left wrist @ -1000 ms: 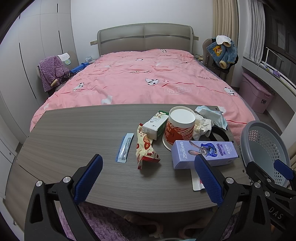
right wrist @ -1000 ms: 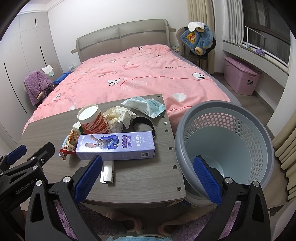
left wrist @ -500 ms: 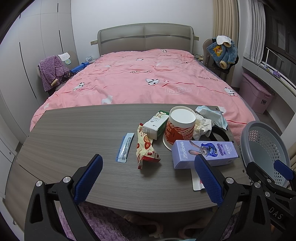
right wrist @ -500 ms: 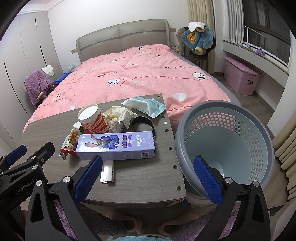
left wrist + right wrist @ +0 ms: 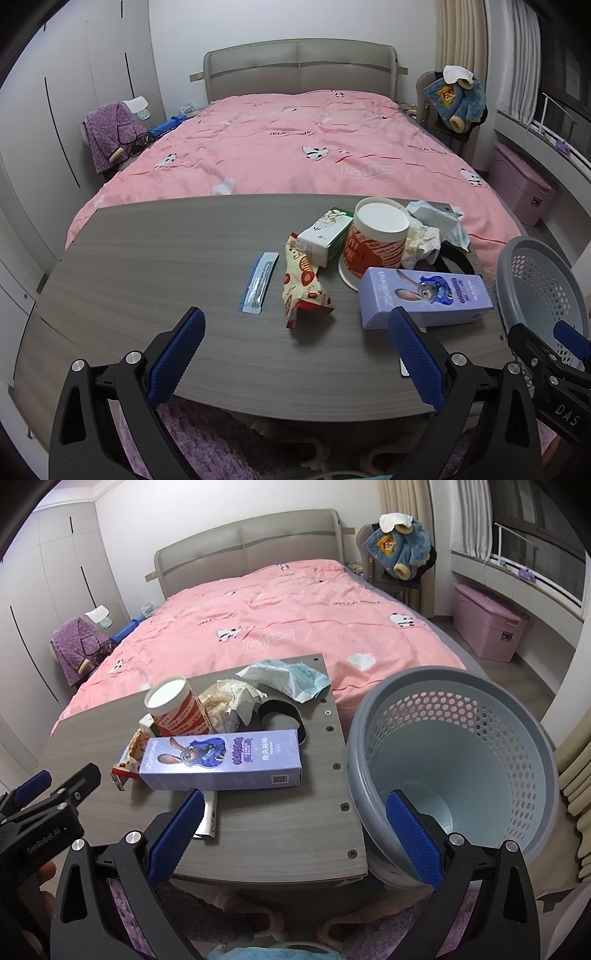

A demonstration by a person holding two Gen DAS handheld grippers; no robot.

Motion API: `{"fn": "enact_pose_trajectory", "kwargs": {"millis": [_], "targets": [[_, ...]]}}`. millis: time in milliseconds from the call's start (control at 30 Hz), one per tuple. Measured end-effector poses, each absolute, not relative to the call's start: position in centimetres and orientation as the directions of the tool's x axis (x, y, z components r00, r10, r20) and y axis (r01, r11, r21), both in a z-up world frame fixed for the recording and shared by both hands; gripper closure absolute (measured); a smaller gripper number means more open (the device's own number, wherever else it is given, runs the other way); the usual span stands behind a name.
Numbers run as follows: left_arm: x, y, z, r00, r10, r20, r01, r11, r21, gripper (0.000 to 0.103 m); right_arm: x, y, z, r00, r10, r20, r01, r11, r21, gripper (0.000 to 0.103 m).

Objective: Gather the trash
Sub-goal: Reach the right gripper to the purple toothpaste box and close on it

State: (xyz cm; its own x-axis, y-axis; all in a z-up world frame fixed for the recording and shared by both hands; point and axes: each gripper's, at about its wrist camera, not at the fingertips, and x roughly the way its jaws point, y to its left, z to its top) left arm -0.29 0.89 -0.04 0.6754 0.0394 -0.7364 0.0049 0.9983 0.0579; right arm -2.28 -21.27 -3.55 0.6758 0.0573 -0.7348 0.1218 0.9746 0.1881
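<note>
Trash lies on the right half of a grey wooden table point(image 5: 147, 258): a purple toothpaste box point(image 5: 424, 299) point(image 5: 221, 764), a red and white paper cup point(image 5: 376, 240) point(image 5: 177, 709), a small milk carton point(image 5: 325, 236), a red snack wrapper point(image 5: 303, 284), a blue sachet point(image 5: 258, 284), crumpled tissue point(image 5: 232, 698) and a pale blue wrapper point(image 5: 291, 675). A grey perforated basket point(image 5: 461, 768) point(image 5: 535, 284) stands empty off the table's right edge. My left gripper point(image 5: 295, 354) is open over the near table edge. My right gripper point(image 5: 295, 830) is open, between the box and the basket.
A bed with a pink duvet point(image 5: 295, 147) fills the room behind the table. A pink storage bin point(image 5: 487, 624) sits by the window at right. Chairs draped with clothes point(image 5: 110, 133) point(image 5: 399, 550) flank the bed. A flat white strip point(image 5: 208, 816) lies under the box.
</note>
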Motion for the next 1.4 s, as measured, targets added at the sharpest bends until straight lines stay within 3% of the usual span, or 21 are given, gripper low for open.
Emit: {"fn": "enact_pose_trajectory", "kwargs": {"millis": [567,1033,1400], "targets": [[0.8,3.6,-1.4,0.642,0.107,-0.759,-0.109,0.993,0.048,0.008,4.0,-19.6,-5.0,0.570,0.338,-0.749,-0.333,0.928,0.165,0.006],[1.0,5.0,-1.9,0.600,0.172,-0.781,-0.182,0.980,0.076,0.008,7.2,-18.3,-6.9,0.443,0.356,-0.823,-0.564,0.824,0.053,0.006],[1.9,5.2,-2.0,0.602,0.177,-0.778,-0.184,0.980,0.080,0.008,8.6,-16.5,-7.0,0.413,0.329,-0.850,-0.647,0.762,-0.020,0.009]]}}
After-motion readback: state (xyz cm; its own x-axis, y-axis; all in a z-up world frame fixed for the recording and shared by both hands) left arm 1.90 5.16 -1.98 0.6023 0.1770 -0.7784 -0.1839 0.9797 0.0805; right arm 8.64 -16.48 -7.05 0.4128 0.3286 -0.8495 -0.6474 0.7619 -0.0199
